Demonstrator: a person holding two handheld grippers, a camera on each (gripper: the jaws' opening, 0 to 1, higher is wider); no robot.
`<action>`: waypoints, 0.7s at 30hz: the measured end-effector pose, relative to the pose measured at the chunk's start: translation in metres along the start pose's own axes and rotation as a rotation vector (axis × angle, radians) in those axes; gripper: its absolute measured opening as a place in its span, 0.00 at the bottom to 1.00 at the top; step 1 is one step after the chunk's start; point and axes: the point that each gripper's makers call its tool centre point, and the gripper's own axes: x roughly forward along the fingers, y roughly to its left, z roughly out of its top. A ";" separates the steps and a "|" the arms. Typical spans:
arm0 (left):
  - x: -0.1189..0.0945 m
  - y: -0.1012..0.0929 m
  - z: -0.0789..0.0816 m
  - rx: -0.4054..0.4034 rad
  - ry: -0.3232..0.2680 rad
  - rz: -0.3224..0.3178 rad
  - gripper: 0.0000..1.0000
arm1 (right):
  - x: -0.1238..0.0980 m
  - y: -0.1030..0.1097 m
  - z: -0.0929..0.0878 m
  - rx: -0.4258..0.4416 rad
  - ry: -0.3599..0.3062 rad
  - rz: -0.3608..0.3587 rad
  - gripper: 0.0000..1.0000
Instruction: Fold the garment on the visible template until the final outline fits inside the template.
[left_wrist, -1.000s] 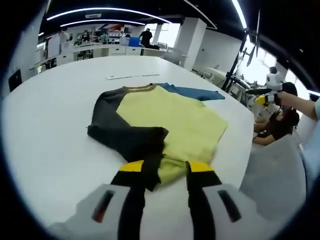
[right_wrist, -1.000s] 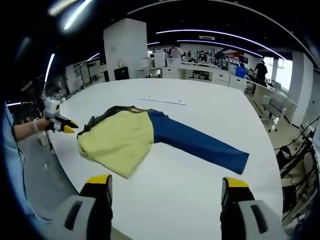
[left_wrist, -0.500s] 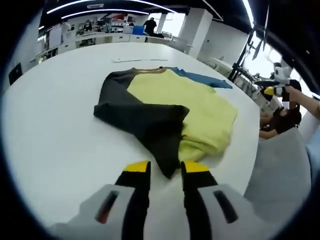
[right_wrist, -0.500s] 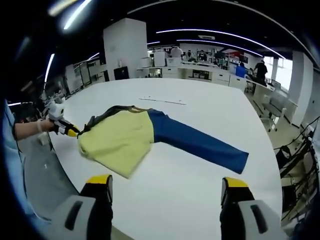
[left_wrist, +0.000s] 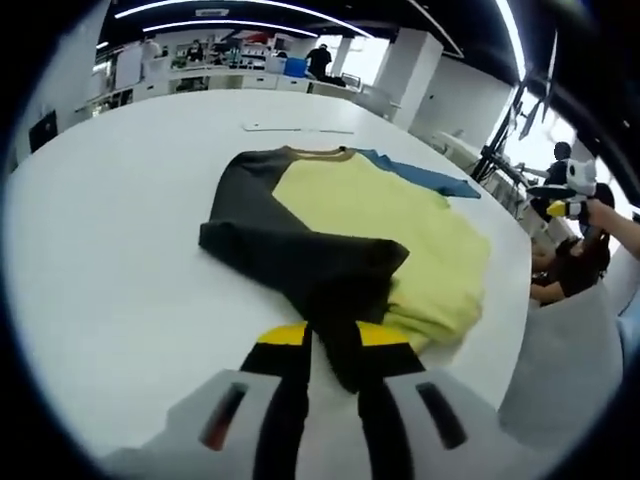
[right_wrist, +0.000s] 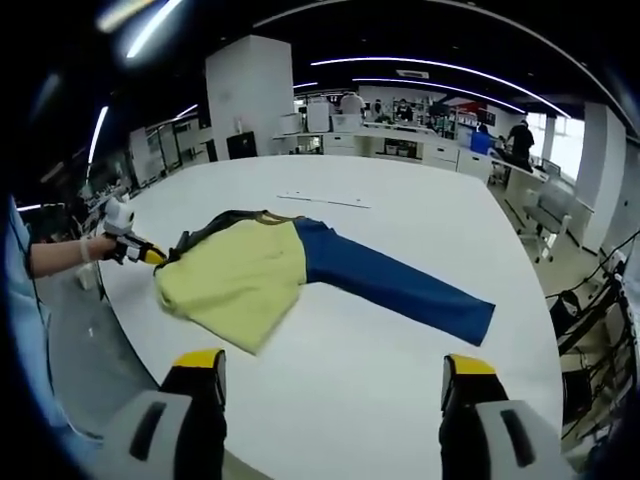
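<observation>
**One sleeve folded in, the other not yet**

The garment lies flat on the white tabletop, ahead of both grippers. The left gripper has its fingers together on the dark sleeve, which lies across the yellow body. The right gripper has its fingers wide apart, holding nothing; the blue sleeve ahead of it is stretched out. I cannot make out a template, so most folding seems left.

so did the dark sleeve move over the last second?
Yes. The dark sleeve, pinched in the left gripper, has been pulled across the yellow body: its cuff end covers more of the yellow front than before.
</observation>
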 end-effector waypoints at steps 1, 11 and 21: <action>0.001 0.000 -0.001 -0.005 0.002 -0.002 0.12 | 0.000 0.000 0.000 0.000 -0.001 0.000 0.89; 0.004 -0.004 -0.008 -0.043 0.005 -0.013 0.09 | -0.002 0.000 -0.001 0.008 -0.004 -0.004 0.89; 0.000 0.000 -0.008 -0.037 -0.012 0.019 0.00 | 0.000 0.003 -0.003 0.011 -0.003 0.003 0.89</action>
